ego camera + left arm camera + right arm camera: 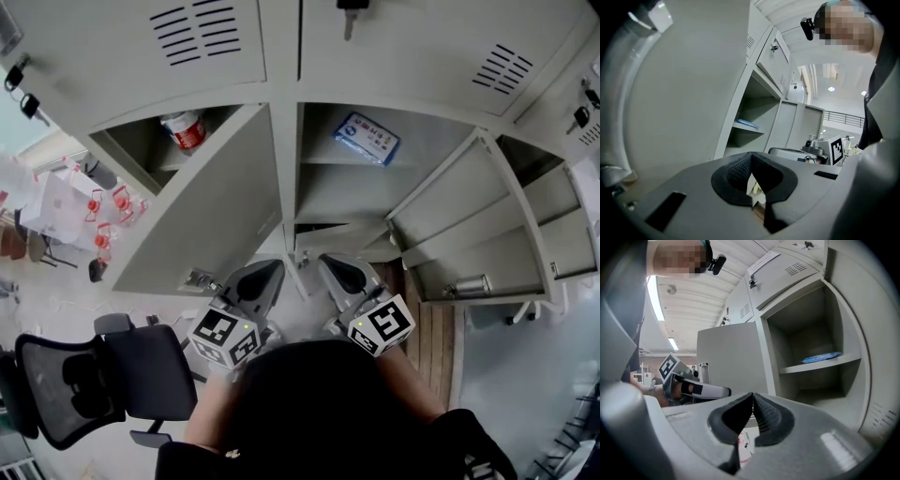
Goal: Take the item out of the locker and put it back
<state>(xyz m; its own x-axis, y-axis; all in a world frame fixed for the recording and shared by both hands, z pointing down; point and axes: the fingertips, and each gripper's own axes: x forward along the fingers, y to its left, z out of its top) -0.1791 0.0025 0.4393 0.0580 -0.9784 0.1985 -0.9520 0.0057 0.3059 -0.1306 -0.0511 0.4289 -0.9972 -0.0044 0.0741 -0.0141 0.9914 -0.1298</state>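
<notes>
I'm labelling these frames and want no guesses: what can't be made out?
- Blue packet: print too small, head view; only its edge shows over the shelf, right gripper view.
- Red-and-white container: label too small to read, head view.
- Right locker's interior: partly dark, cut off by the picture's right edge, head view.

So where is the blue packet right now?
The blue packet lies on the shelf of the open middle locker, right of centre in the head view, one compartment right of the red-labelled container.
</notes>
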